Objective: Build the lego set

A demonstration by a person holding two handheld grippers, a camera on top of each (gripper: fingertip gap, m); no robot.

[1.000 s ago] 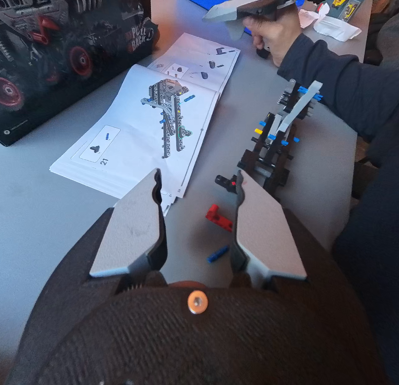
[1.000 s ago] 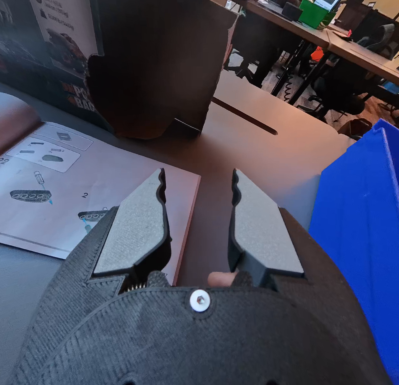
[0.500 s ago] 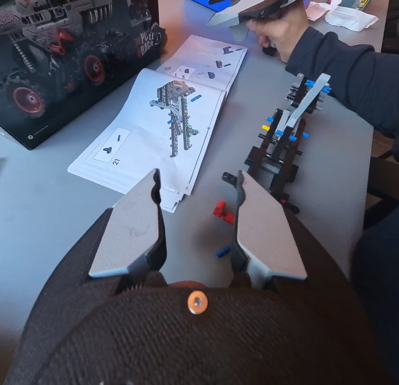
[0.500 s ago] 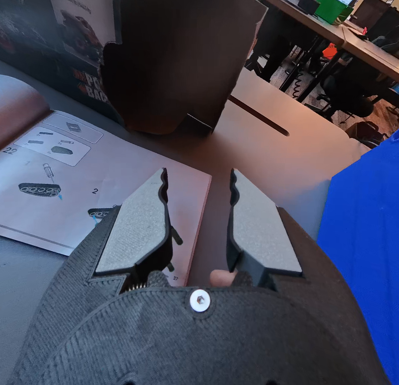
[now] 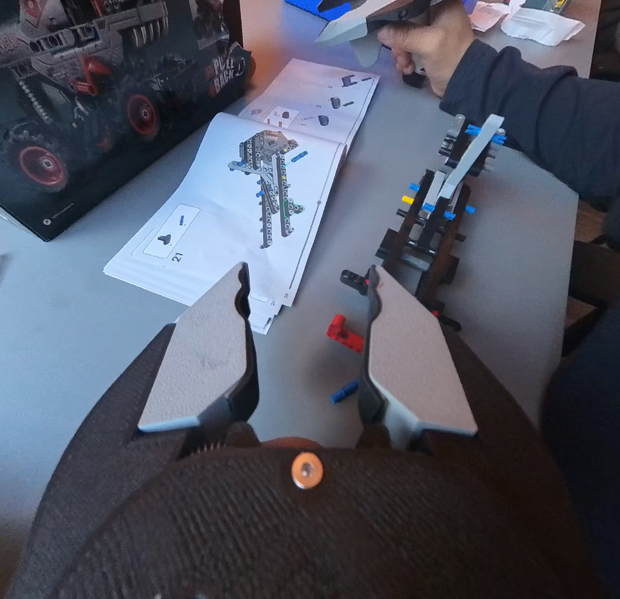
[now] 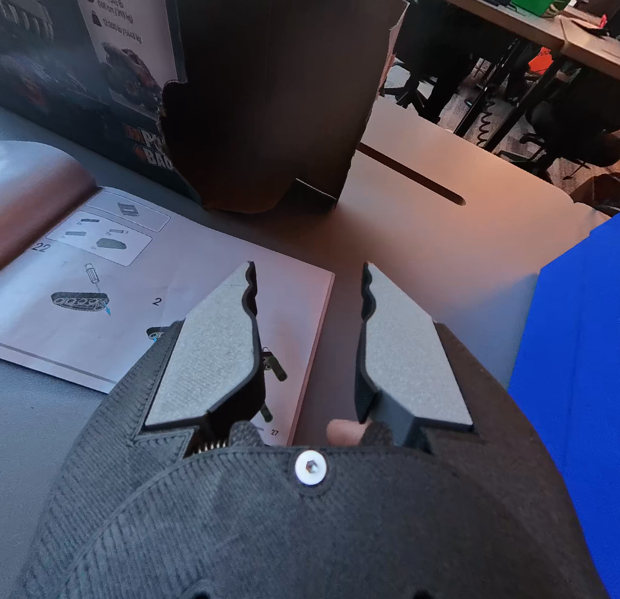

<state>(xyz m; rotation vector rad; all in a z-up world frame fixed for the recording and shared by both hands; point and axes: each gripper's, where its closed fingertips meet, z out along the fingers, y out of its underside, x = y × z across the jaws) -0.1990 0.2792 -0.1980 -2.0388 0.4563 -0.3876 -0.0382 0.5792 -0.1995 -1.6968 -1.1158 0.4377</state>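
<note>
In the left wrist view my left gripper [image 5: 307, 270] is open and empty above the grey table. A red piece [image 5: 342, 334], a blue pin [image 5: 344, 391] and a small black piece [image 5: 352, 277] lie just by its right finger. The black and grey lego frame [image 5: 436, 213] with blue and yellow pins lies to the right. The open instruction booklet [image 5: 235, 207] lies ahead. My right gripper [image 5: 339, 22] is held up at the far end by a hand. In the right wrist view it [image 6: 308, 267] is open and empty over the booklet's corner [image 6: 201, 280].
The dark lego box [image 5: 84, 89] stands at the left, its torn open end [image 6: 268, 96] facing the right gripper. A blue bin [image 6: 577, 364] stands at the right. White plastic bags [image 5: 536, 22] lie at the far right. A dark sleeve [image 5: 536, 113] crosses above the frame. Across from one pair of fingers to the other is roughly 35 cm. The small black piece [image 5: 352, 277] lies some 4 cm from my left tips, 30 cm from my right tips. To the blue pin [image 5: 344, 391]: left tips about 8 cm, right tips about 40 cm.
The left gripper has drawn back and turned left, so the box shows more. The right gripper has shifted a little over the booklet. Both stay open.
</note>
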